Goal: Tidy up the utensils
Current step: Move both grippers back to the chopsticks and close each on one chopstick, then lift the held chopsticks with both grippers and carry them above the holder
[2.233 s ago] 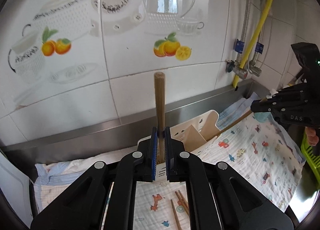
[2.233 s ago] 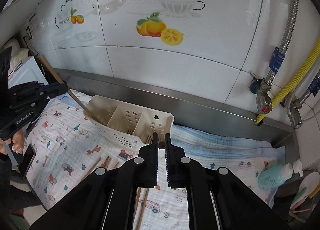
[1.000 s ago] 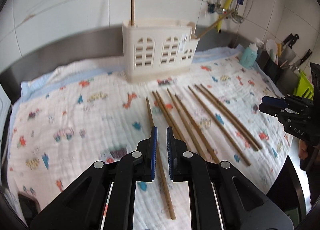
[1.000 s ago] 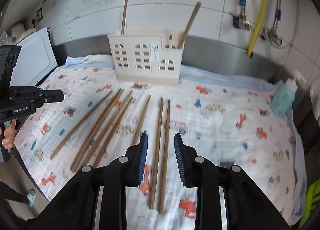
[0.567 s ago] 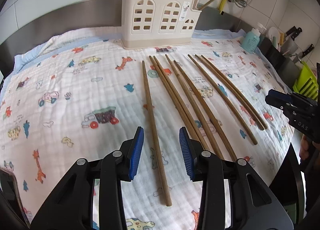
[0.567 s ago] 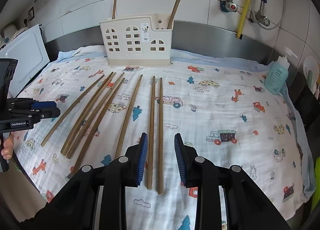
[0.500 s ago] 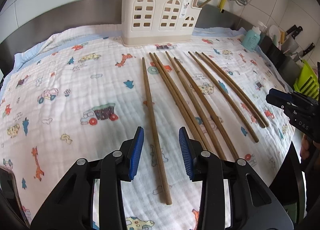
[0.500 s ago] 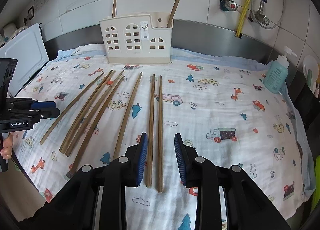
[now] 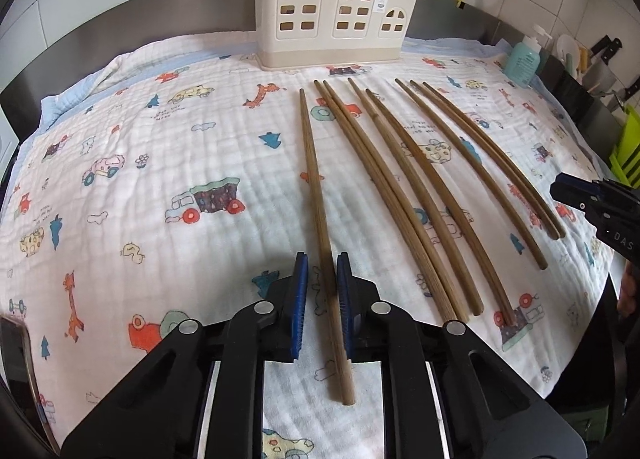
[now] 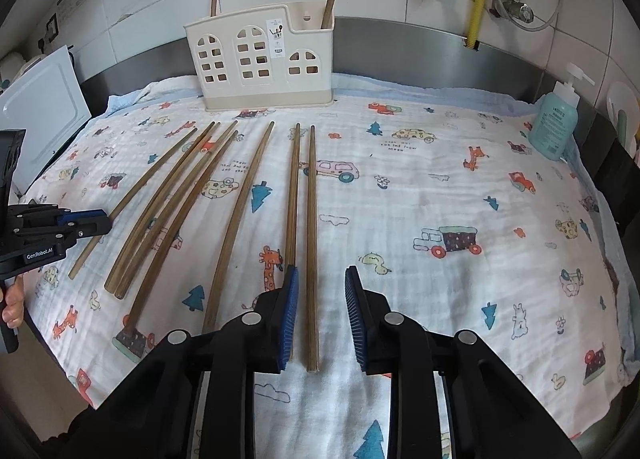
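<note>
Both hand-held grippers are being lowered over the chopsticks, jaws having just been closing.

Left hand-held gripper (image 9: 322, 291) is being closed around the leftmost chopstick (image 9: 316, 195), pads nearly touching it; whether it is already gripped cannot be told. Right hand-held gripper (image 10: 322, 309) is being held open over the rightmost chopstick (image 10: 311, 243), nearer its left pad. Each stick's long axis is running up-frame toward the cream holder (image 10: 260, 59), on the printed cloth (image 10: 440, 199). "GenRobot.AI" and "DAS" are being shown on the grippers.

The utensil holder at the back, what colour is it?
Cream, with a slightly darker beige base; the utensil holder shows best in the right wrist view.
</note>
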Available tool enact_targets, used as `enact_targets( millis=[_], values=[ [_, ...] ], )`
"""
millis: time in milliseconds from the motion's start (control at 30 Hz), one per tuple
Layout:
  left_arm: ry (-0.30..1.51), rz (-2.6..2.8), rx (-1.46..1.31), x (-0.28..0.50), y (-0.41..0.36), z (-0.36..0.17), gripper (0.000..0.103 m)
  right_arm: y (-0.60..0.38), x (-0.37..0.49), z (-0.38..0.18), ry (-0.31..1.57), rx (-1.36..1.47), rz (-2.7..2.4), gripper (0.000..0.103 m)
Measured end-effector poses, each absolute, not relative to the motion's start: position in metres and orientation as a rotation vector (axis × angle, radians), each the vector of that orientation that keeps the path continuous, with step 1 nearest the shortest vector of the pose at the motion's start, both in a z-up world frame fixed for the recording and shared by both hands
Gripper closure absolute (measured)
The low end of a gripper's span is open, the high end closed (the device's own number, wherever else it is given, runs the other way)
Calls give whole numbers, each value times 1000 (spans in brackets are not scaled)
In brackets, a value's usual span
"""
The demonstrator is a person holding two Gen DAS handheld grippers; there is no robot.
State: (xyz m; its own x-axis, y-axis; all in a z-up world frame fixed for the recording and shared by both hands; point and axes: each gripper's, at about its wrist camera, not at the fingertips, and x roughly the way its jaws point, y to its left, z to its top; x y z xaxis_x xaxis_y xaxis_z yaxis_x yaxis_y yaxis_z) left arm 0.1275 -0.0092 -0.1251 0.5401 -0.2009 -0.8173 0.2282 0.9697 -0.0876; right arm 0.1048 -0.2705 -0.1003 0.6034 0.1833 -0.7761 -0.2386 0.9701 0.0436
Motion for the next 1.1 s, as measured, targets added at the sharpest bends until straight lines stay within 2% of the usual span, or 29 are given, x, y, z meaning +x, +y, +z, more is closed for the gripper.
enact_targets(
  millis=[67, 600, 667, 833, 1100],
  values=[
    [963, -240, 42, 128, -9, -125, 93, -271, 106, -104, 899, -65, 245, 89],
    [961, -259, 24, 123, -9, -126, 94, -262, 112, -119, 932, -96, 260, 91],
    [959, -257, 29, 122, -10, -127, 94, -260, 110, -119, 927, -119, 253, 95],
    [955, -247, 25, 123, -10, -127, 95, -255, 106, -120, 911, -174, 239, 96],
    [932, -242, 16, 124, -5, -116, 97, -257, 96, -99, 853, -173, 241, 97]
  ],
)
